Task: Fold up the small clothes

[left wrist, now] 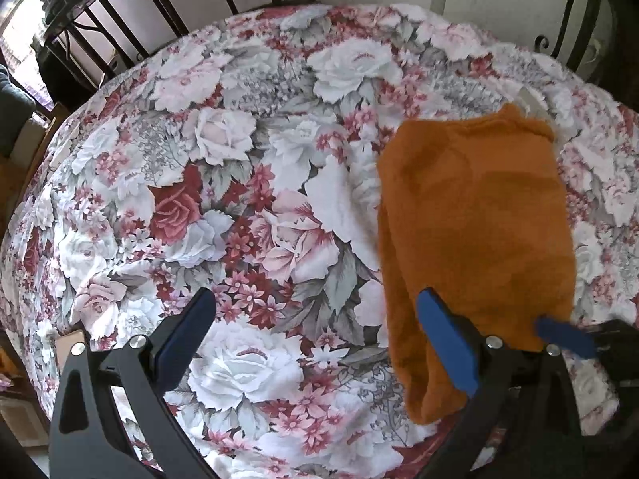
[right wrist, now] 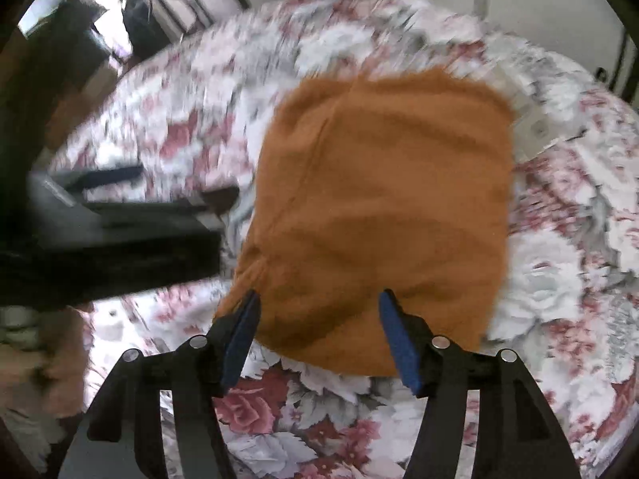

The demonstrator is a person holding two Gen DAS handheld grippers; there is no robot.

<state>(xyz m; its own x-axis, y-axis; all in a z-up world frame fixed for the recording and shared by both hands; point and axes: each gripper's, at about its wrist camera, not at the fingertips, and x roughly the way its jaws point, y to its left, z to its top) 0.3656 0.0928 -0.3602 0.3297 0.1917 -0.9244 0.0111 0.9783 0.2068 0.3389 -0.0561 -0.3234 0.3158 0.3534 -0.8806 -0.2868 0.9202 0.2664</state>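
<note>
Your orange knit garment (right wrist: 379, 207) lies in a folded, roughly square bundle on the floral bedspread (left wrist: 223, 183), a white tag (right wrist: 539, 127) poking out at its far corner. You look to be between folds. Your right gripper (right wrist: 319, 335) hovers at the near hem with its jaws spread and nothing pinched, the cloth lying below them. Your left gripper (left wrist: 319, 339) is spread wide beside the garment's left edge, also holding nothing. The next move likely calls for pinching the near hem at both corners and carrying it over evenly, so the soft knit does not bunch. No containers are in view.
</note>
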